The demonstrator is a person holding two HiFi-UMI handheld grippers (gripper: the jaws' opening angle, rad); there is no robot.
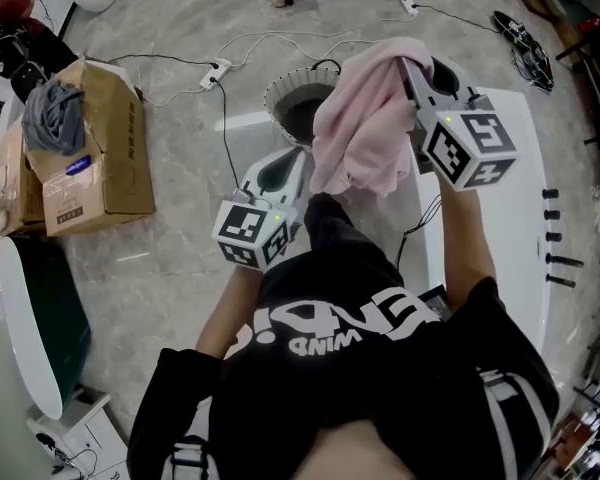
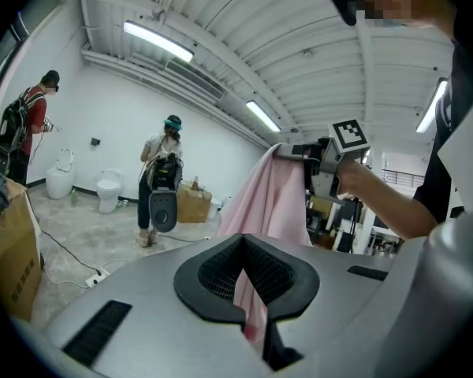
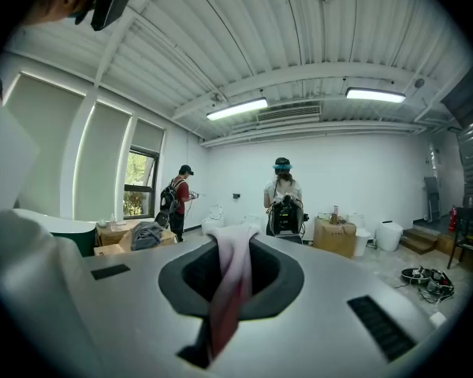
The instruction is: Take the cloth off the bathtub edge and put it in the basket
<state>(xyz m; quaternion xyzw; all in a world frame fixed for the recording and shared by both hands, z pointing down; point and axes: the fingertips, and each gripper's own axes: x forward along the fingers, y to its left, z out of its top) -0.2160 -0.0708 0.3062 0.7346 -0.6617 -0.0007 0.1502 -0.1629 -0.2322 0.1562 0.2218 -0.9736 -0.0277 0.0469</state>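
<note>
A pink cloth (image 1: 365, 118) hangs in the air from my right gripper (image 1: 407, 66), which is shut on its top edge; the cloth drapes below and left of the jaws. In the right gripper view the cloth (image 3: 230, 282) runs through the closed jaws of that gripper (image 3: 229, 239). The white ribbed basket (image 1: 280, 93) stands on the floor just left of the cloth and partly behind it. My left gripper (image 1: 285, 163) is lower, beside the cloth's bottom edge, jaws shut and holding nothing that I can see. From the left gripper view the cloth (image 2: 272, 203) hangs ahead. The white bathtub edge (image 1: 510, 228) lies to the right.
A cardboard box (image 1: 90, 158) with a grey garment (image 1: 52, 113) stands at the left. A power strip (image 1: 215, 73) and cables lie on the floor behind the basket. A white and green tub (image 1: 30, 318) is at the near left. Two people (image 3: 284, 199) stand farther off.
</note>
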